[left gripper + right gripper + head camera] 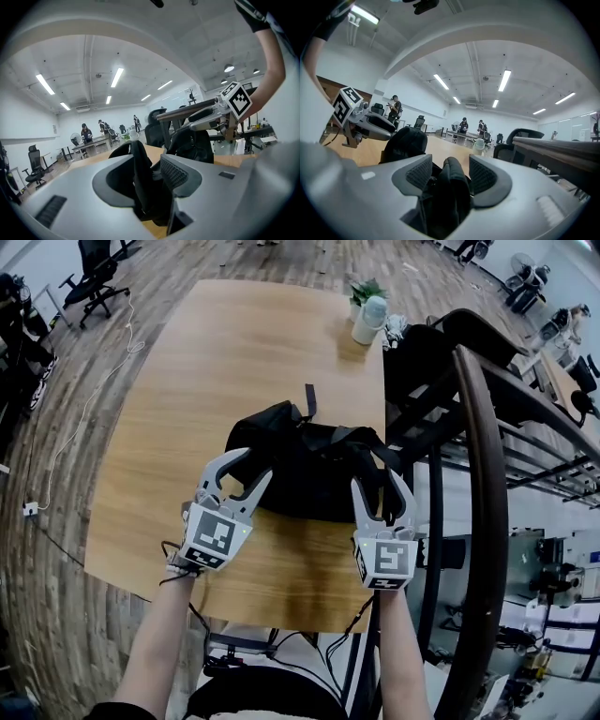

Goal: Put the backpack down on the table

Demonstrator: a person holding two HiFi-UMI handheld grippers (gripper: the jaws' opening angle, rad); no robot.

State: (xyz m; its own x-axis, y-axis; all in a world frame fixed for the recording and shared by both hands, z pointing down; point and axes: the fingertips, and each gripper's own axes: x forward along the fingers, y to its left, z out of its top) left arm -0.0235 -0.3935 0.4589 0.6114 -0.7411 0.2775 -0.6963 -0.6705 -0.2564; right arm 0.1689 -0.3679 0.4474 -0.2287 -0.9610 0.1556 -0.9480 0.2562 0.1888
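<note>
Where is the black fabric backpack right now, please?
Head view: the black backpack lies on the wooden table, right of centre, just beyond the left gripper and right gripper.

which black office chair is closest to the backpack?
The black office chair at the wooden table's right edge, just past the black backpack; the other chairs stand away on the floor.

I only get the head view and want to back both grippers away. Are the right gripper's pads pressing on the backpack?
Observer: No. In the right gripper view the right gripper is open. A black strap stands between its jaws with a gap on each side.
Operator: And the left one?
Observer: The left gripper is open too. Its own view shows a second strap rising between the jaws, nearer one pad, not pinched.
</note>
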